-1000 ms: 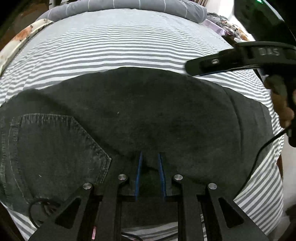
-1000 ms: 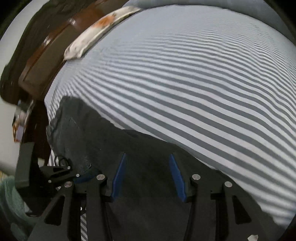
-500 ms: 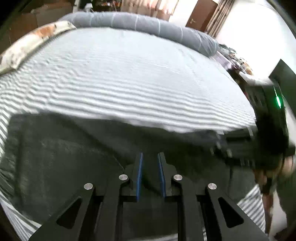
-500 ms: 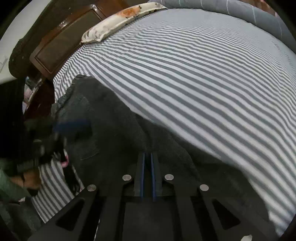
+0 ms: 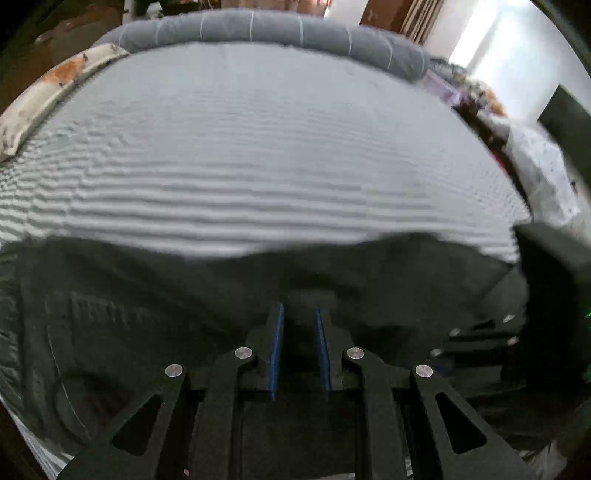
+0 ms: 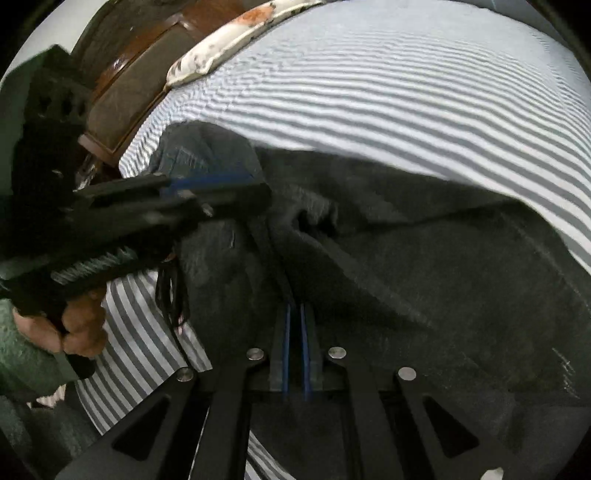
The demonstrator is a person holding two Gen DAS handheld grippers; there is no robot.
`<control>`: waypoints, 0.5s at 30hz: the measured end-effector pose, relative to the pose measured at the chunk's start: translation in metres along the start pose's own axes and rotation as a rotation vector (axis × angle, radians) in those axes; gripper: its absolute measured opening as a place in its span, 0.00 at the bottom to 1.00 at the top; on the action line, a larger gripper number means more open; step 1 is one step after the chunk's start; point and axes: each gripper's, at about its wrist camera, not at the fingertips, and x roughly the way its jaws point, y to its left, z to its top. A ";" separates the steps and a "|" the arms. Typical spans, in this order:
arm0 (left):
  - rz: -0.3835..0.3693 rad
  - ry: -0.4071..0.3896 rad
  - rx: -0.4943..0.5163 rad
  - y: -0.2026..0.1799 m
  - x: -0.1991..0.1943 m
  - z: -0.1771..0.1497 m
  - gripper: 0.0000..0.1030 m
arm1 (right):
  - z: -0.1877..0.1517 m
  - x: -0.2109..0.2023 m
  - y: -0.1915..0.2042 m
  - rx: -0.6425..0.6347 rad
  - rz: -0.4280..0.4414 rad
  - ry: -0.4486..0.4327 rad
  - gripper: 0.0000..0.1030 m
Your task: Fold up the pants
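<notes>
Dark grey pants (image 5: 147, 314) lie across the near side of a striped bed, with a back pocket on the left part. My left gripper (image 5: 299, 314) is shut on a raised fold of the pants' near edge, and dark cloth fills the narrow gap between its blue pads. My right gripper (image 6: 294, 310) is shut on a ridge of the pants (image 6: 424, 258), its pads almost touching. In the right wrist view the left gripper (image 6: 255, 188) reaches in from the left, held by a hand (image 6: 77, 325) in a green sleeve. The cloth between the two grippers is bunched.
The grey-and-white striped sheet (image 5: 258, 147) stretches beyond the pants. A grey bolster (image 5: 258, 26) lies along the far edge and a floral pillow (image 5: 55, 81) sits at the far left. A wooden headboard (image 6: 136, 85) borders the bed. Clutter (image 5: 480, 96) lies beyond the far right corner.
My right jaws went from open to shut on the pants. Both grippers have lifted the near edge of the cloth, and the two grippers are now closer together.
</notes>
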 end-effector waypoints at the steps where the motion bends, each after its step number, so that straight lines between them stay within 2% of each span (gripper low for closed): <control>1: 0.010 0.012 0.001 0.001 0.004 -0.002 0.18 | -0.001 0.001 0.001 -0.003 -0.008 0.005 0.06; 3: 0.012 0.026 -0.020 0.006 0.010 -0.007 0.18 | 0.000 0.001 0.002 -0.001 -0.011 0.010 0.07; 6: -0.008 0.023 -0.046 0.013 0.012 -0.009 0.18 | 0.003 -0.010 0.001 0.031 0.013 -0.018 0.15; 11: -0.023 0.003 -0.050 0.015 0.009 -0.016 0.18 | 0.020 -0.044 -0.012 0.127 0.060 -0.139 0.24; 15: -0.030 -0.014 -0.059 0.020 0.008 -0.018 0.18 | 0.037 -0.030 -0.024 0.206 0.095 -0.121 0.24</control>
